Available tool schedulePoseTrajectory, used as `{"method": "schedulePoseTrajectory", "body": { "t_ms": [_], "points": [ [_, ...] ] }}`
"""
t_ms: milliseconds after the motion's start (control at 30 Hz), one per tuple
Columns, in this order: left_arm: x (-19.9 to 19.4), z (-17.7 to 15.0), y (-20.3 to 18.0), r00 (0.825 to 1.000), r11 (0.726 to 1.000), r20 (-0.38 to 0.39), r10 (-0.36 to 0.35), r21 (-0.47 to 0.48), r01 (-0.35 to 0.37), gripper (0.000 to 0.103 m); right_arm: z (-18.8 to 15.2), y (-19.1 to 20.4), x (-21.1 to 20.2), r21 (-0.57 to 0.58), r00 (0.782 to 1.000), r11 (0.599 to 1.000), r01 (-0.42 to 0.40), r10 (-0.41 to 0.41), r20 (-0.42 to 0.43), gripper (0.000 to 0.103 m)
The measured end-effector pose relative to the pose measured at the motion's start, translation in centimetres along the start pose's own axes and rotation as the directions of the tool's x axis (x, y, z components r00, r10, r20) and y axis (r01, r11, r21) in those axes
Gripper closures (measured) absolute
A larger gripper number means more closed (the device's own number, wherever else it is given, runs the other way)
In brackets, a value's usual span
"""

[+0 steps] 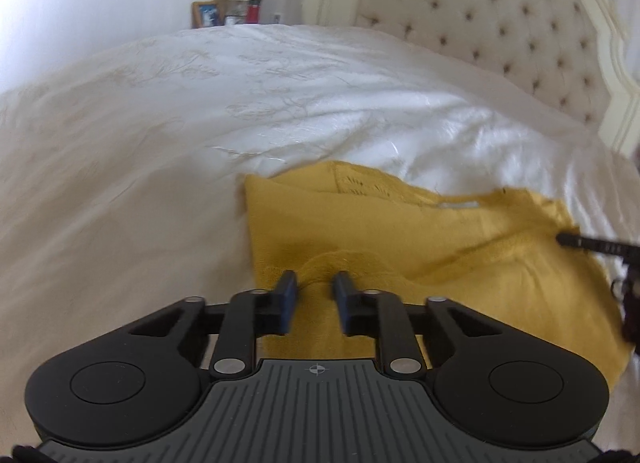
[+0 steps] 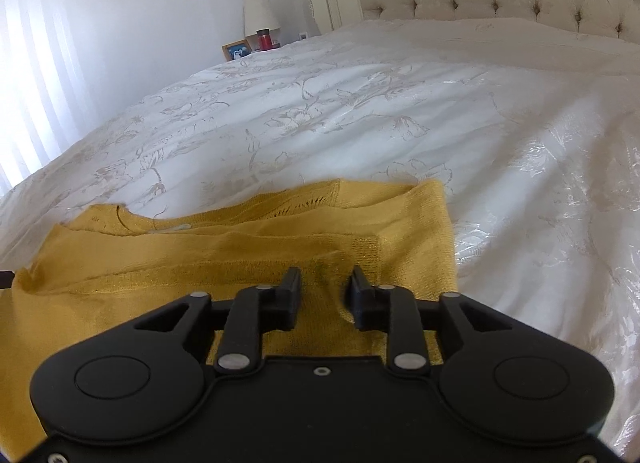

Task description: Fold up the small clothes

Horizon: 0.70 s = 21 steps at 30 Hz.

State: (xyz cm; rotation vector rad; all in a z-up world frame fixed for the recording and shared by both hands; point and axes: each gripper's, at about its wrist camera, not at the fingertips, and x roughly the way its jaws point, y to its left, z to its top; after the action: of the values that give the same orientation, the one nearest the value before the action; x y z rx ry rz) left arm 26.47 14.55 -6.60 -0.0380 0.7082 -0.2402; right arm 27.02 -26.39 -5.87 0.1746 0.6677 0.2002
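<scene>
A mustard-yellow knit garment [image 1: 400, 231] lies on the white bedspread, partly folded, with its neckline and label at the far edge. My left gripper [image 1: 314, 283] sits over its near left part, fingers a small gap apart with a raised bunch of the yellow fabric between them. In the right wrist view the same garment [image 2: 240, 247] spreads to the left. My right gripper [image 2: 325, 281] is over its right part, fingers apart, fabric lying between them and not pinched. The right gripper's finger tip shows in the left wrist view [image 1: 576, 241].
The white embroidered bedspread [image 2: 360, 111] covers the whole bed. A tufted cream headboard [image 1: 500, 11] stands behind. A nightstand with a lamp [image 2: 260, 15], a red bottle [image 2: 264, 39] and a photo frame [image 2: 236, 49] is at the far left. Curtains [image 2: 36, 75] hang on the left.
</scene>
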Motion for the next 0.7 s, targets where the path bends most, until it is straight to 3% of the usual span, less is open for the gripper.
{"method": "schedulePoseTrajectory", "body": {
  "t_ms": [133, 167, 233, 267, 467, 500, 533, 633, 667, 700],
  "points": [
    [-0.2, -0.3, -1.0, 0.998, 0.997, 0.006, 0.062, 0.053, -0.062, 0.084, -0.1, 0.6, 0.0, -0.042, 1.000, 0.999, 0.011, -0.011, -0.001, 0.057],
    [-0.3, -0.3, -0.9, 0.997, 0.996, 0.009, 0.077, 0.039, -0.077, 0.079, -0.2, 0.7, -0.1, -0.051, 1.000, 0.999, 0.013, -0.013, -0.001, 0.057],
    [-0.3, -0.2, -0.3, 0.994, 0.994, 0.012, 0.107, -0.004, -0.106, 0.053, -0.2, 0.8, -0.2, -0.057, 1.000, 0.998, 0.010, -0.011, -0.002, 0.057],
    [-0.3, -0.2, 0.0, 0.992, 0.992, 0.015, 0.124, -0.023, -0.123, 0.051, -0.2, 0.8, -0.2, -0.056, 1.000, 0.998, 0.009, -0.009, -0.002, 0.057],
    [0.8, 0.2, 0.6, 0.994, 0.993, -0.020, 0.107, -0.038, -0.108, 0.050, -0.2, 0.7, -0.2, -0.051, 1.000, 0.999, 0.007, -0.008, -0.003, 0.057],
    [0.8, 0.1, 0.3, 0.994, 0.994, -0.015, 0.106, -0.023, -0.106, 0.057, -0.2, 0.7, -0.2, -0.052, 1.000, 0.999, 0.008, -0.008, -0.003, 0.057],
    [0.8, 0.0, -0.1, 0.995, 0.995, -0.007, 0.100, -0.007, -0.100, 0.073, -0.2, 0.7, -0.2, -0.051, 1.000, 0.999, 0.007, -0.008, -0.002, 0.057],
    [0.6, -0.6, -1.7, 0.992, 0.991, 0.026, 0.120, 0.061, -0.122, 0.095, -0.2, 0.8, -0.2, -0.053, 1.000, 0.999, 0.006, -0.006, 0.001, 0.059],
    [0.6, -0.8, -2.3, 0.992, 0.989, 0.033, 0.120, 0.085, -0.123, 0.098, -0.3, 0.8, -0.2, -0.057, 1.000, 0.998, 0.007, -0.006, 0.005, 0.062],
    [0.6, -1.0, -2.7, 0.992, 0.988, 0.036, 0.120, 0.099, -0.123, 0.098, -0.3, 0.8, -0.3, -0.063, 1.000, 0.998, 0.001, 0.000, 0.006, 0.076]
  ]
}}
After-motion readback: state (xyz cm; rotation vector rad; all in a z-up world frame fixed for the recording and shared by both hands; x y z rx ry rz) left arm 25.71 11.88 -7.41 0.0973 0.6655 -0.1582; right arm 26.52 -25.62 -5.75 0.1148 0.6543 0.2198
